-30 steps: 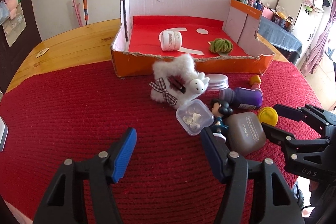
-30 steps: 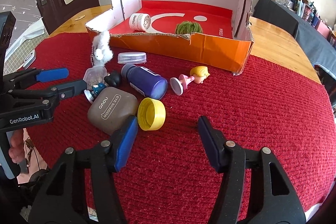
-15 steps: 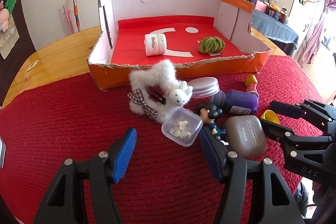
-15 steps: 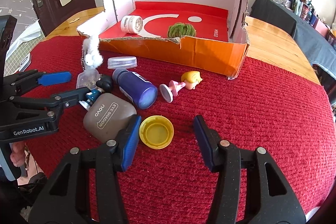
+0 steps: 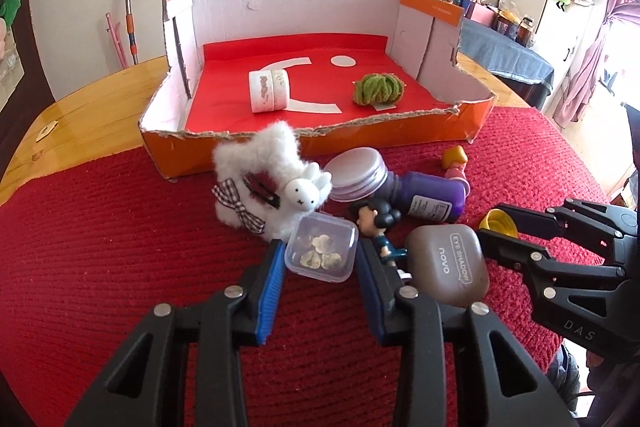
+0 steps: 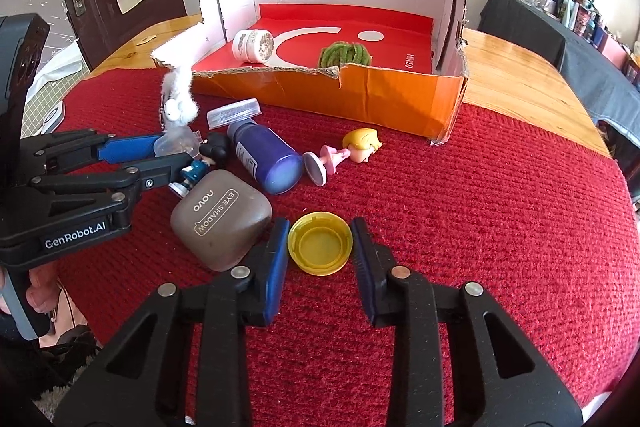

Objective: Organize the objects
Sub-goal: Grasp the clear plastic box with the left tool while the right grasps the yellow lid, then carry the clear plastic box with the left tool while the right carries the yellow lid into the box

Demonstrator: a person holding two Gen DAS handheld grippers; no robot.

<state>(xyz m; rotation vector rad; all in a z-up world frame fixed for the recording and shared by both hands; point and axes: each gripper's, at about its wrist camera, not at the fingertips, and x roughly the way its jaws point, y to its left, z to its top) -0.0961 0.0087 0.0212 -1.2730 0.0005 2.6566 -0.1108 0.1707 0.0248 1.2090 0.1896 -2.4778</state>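
A small clear plastic box (image 5: 321,251) with pale bits inside sits on the red mat between the blue pads of my left gripper (image 5: 320,273), which is closed onto its sides. A yellow cap (image 6: 320,242) lies open side up between the pads of my right gripper (image 6: 320,247), which touch its rim. The open orange cardboard box (image 5: 384,129) behind holds a white jar (image 5: 269,91) and a green yarn ball (image 5: 378,89).
On the mat lie a white plush rabbit (image 5: 272,183), a silver lid (image 5: 356,175), a purple bottle (image 6: 264,155), a grey eye-shadow case (image 6: 222,217), a dark-haired figurine (image 5: 378,223) and a blonde figurine (image 6: 352,151). Wooden table edge (image 6: 516,83) lies right of the box.
Both grippers moved forward and narrowed. The left one closed around the clear box, the right one around the yellow cap.
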